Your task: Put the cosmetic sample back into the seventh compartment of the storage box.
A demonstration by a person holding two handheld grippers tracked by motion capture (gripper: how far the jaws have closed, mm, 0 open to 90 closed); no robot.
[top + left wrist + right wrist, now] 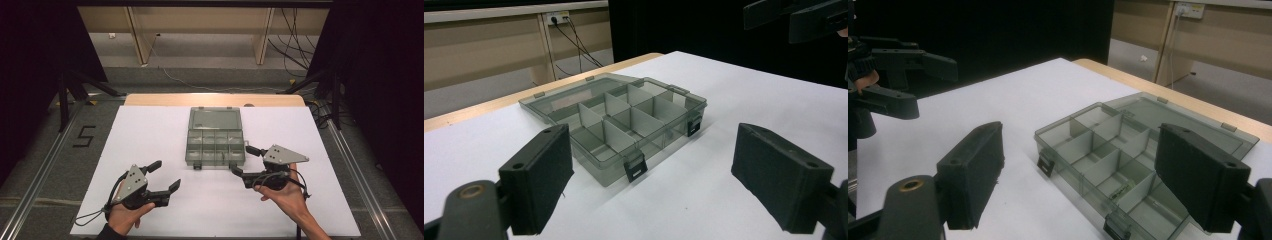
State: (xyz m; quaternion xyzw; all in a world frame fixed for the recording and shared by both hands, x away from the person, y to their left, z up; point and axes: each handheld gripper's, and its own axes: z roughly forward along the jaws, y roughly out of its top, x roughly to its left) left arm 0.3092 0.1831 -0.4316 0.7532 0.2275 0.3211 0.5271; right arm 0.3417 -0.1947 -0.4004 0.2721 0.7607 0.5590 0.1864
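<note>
A smoky clear compartment box (215,145) lies open in the middle of the white table, its lid (215,119) folded flat away from me. Several divided cells show inside, and two black latches hang on its near wall. My left gripper (166,175) stands open at the near left, a hand's width from the box. My right gripper (241,160) is open beside the box's near right corner. In the left gripper view the box (624,120) sits ahead between the open jaws of the left gripper (659,180). In the right gripper view the box (1108,150) lies just ahead of the open right gripper (1085,175).
A white sheet (150,130) covers the table, with a wooden strip (215,99) at its far edge. Metal rails (45,165) run along both sides, with a floor mark "5" (84,136) at the left. Cables (295,45) and wooden legs (140,35) stand beyond.
</note>
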